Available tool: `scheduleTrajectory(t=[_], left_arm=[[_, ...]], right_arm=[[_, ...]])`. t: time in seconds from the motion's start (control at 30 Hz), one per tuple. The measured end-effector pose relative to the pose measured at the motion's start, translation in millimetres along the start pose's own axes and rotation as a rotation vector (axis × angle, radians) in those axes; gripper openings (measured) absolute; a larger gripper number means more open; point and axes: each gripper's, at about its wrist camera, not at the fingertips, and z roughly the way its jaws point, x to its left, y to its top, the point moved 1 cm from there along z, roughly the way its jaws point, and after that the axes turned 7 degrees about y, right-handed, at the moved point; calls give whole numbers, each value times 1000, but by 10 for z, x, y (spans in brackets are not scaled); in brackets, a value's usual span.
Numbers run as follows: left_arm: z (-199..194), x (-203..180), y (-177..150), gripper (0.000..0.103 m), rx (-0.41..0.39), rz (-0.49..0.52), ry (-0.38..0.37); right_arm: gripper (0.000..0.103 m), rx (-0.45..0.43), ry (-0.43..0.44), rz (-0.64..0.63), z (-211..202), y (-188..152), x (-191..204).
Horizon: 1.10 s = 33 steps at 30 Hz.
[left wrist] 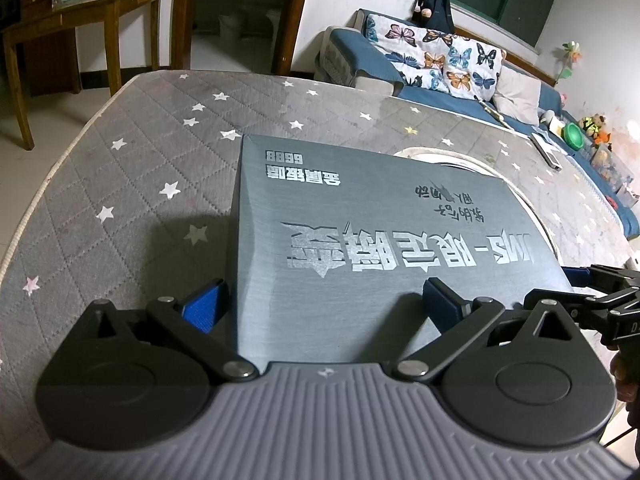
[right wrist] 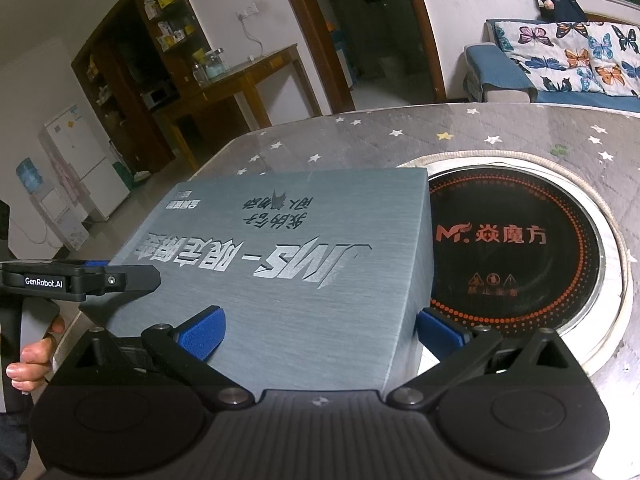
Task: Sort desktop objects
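Grey box (left wrist: 360,240), flat and wide with silver lettering across its lid, lies on the star-quilted table (left wrist: 132,168), and every place below is given from it. Off its left edge there is only bare quilted cover. At its near left corner the left gripper (left wrist: 324,300) straddles the corner with its jaws spread wide: one blue pad (left wrist: 204,304) sits just outside the left wall, the other over the lid, neither visibly pressing, so it is released. At the near right corner the right gripper (right wrist: 320,328) stands the same way, one pad (right wrist: 202,332) over the lid and one beside the right wall, also unclenched and holding nothing. A hand (right wrist: 34,358) on the left tool's handle shows at the edge of the right wrist view. Right of the box, its far right corner overlapping the rim, a round induction cooktop (right wrist: 516,240) is set into the table.

By its look the box is stiff card with a brushed, fairly slick finish, probably light to moderate in weight, though its contents are unknown. It seems too broad for one jaw, so a two-sided hold looks best: each gripper pinching the lid edge and wall near a corner, lifting level. If the lid is a loose slip-on, it may come away alone.
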Motion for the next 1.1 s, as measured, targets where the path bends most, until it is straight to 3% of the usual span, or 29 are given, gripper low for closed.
scheduleTrajectory(t=[1.1], left_arm=[[74,5,-38,102,10,20,13]], right_arm=[[103,9,1,17,101,-63,-60]])
